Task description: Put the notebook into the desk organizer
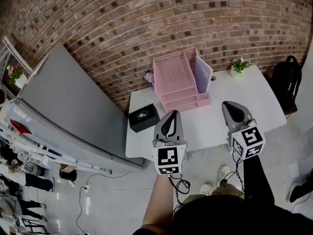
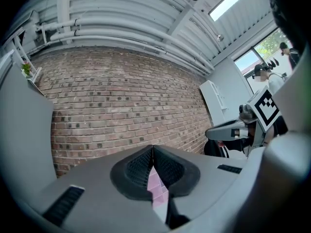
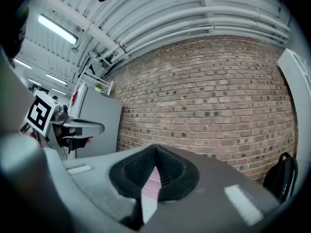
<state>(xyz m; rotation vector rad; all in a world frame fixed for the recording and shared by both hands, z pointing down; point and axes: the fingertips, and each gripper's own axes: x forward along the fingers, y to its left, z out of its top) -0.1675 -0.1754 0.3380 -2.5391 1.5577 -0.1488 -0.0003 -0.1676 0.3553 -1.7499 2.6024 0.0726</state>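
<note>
- the left gripper hovered above the near edge of the white worktop, clenched with its jaws together at the tips and nothing between them.
- the right gripper hung beside it over the worktop's near right part, also clenched and empty, with its pads meeting at the tips.
- each gripper pointed toward the brick wall behind the worktop, and the two were held apart from each other.
- the pink desk organizer stood at the back of the worktop, close to the wall, with its stacked mesh trays facing forward.
- the pale lilac notebook stood upright on its edge at the organizer's right side, above the pink base section there, well apart from both grippers.
- a black box sat on the worktop's near left corner, just left of the left gripper.
- a small potted plant stood at the back right of the worktop.
- a black backpack rested on the floor beyond the worktop's right end.
</note>
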